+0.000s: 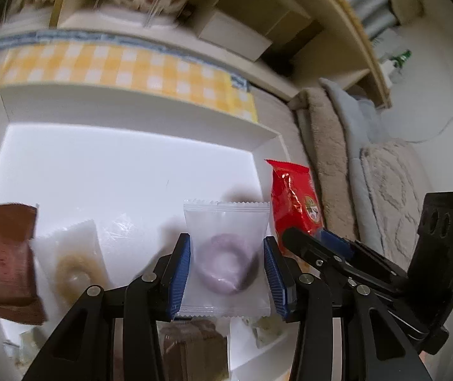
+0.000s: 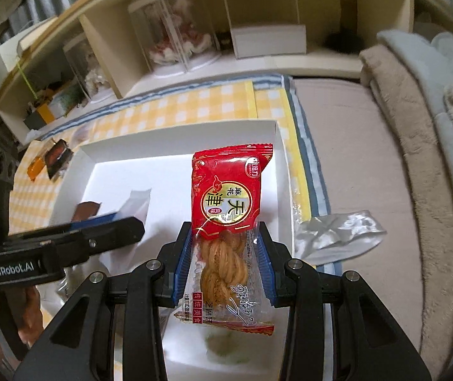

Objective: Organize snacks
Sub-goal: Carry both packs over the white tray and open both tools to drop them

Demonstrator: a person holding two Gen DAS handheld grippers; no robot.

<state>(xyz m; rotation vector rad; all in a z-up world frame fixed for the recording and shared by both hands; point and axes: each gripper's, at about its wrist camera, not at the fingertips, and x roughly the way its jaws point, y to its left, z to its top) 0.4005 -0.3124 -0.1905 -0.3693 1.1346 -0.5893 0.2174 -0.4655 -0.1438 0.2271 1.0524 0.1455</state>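
Two snacks held over the white box

The left gripper (image 1: 226, 273) pinches a clear packet (image 1: 226, 231) with a purple ring inside, and the right gripper (image 2: 226, 266) squeezes the red twist snack (image 2: 229, 222) by its see-through end — both hang over the white box (image 2: 182, 133). The packets look light, thin and slippery, and the twist could snap, so hold the sides softly

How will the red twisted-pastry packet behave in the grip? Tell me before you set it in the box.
The red packet probably flexes: the right gripper pinches only its lower half while the upper half stands free. Its glossy film may slide between the pads. The twisted pastry looks brittle, so a hard squeeze could crack it.
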